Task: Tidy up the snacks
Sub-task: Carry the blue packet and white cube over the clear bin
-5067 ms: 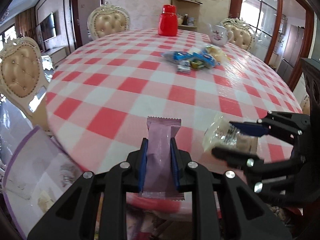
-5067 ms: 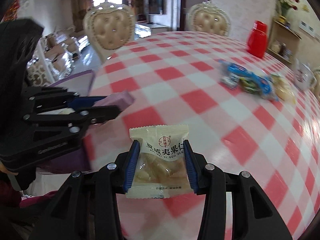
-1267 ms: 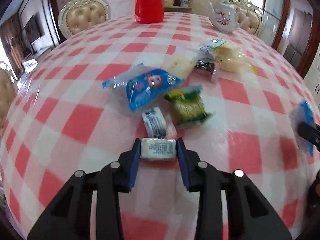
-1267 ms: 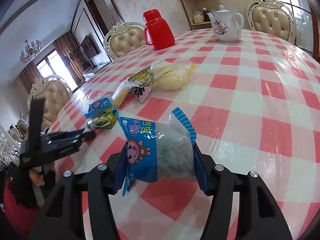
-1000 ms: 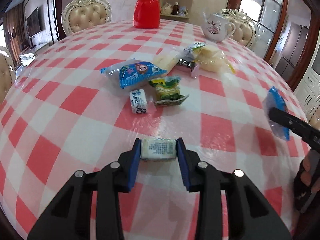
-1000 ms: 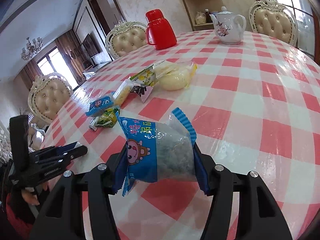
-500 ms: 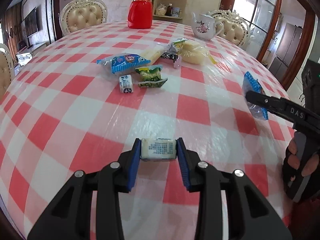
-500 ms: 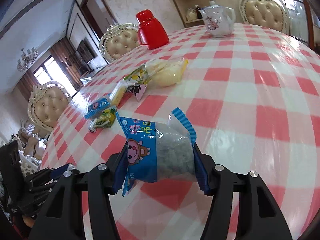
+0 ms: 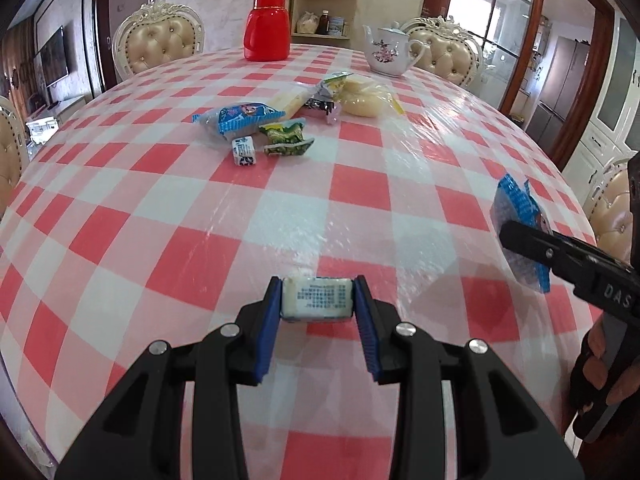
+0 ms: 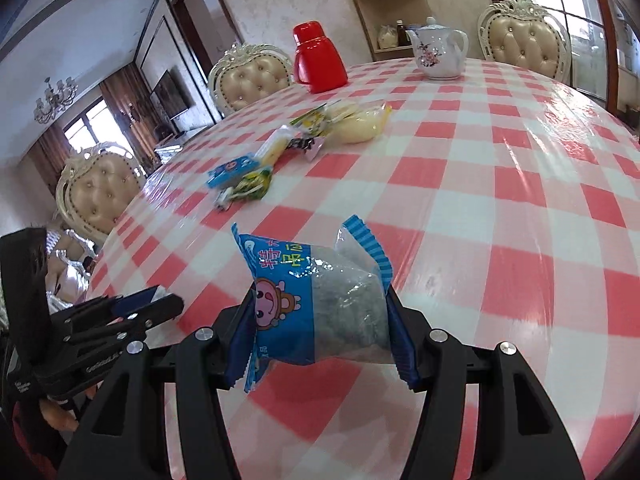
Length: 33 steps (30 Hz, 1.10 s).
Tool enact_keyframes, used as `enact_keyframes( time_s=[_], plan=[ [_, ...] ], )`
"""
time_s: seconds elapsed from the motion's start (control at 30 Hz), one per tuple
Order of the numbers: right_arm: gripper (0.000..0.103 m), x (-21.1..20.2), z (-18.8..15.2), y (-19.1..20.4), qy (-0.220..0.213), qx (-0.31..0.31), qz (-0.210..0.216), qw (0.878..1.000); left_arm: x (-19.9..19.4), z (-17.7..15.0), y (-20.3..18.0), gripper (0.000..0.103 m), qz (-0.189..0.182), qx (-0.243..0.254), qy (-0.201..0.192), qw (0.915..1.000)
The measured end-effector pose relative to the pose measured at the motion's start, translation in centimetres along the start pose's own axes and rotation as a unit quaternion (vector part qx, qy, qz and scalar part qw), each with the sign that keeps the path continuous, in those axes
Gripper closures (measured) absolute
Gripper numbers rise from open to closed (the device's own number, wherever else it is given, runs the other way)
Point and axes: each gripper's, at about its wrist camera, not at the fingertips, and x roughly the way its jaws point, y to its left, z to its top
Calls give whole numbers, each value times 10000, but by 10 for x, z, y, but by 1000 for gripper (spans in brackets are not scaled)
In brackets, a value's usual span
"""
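Observation:
My left gripper [image 9: 317,297] is shut on a small white wrapped candy [image 9: 317,298], held above the near part of the red-checked table [image 9: 192,216]. My right gripper [image 10: 320,300] is shut on a blue and clear snack bag [image 10: 316,300] with a cartoon face; the same bag [image 9: 518,224] shows at the right edge of the left wrist view. A heap of snacks lies further out on the table: a blue packet [image 9: 236,117], a green packet [image 9: 286,142], a small white candy [image 9: 243,151] and pale yellow packs [image 9: 366,100].
A red flask [image 9: 267,31] and a white floral teapot [image 9: 387,50] stand at the far side of the table. Cream tufted chairs [image 9: 160,46] ring it. A hand [image 9: 600,376] grips the right tool at the right edge.
Both grippers have pulled back toward the near table edge with their snacks still held. The snack heap now lies further away and the teapot and flask look smaller.

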Motion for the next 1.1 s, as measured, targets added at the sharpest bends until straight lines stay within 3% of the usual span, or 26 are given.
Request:
enact_keyframes(
  time_s=[0.43,1.1],
  plan=[
    [46,-8,-30,45,264,-457,54,9986,-26,-27,11,67,60,45,-46,10000],
    [46,4,-52,146,595,-1444,487,9865,-86,-65,83,67,379,-295,-273,9985]
  ],
)
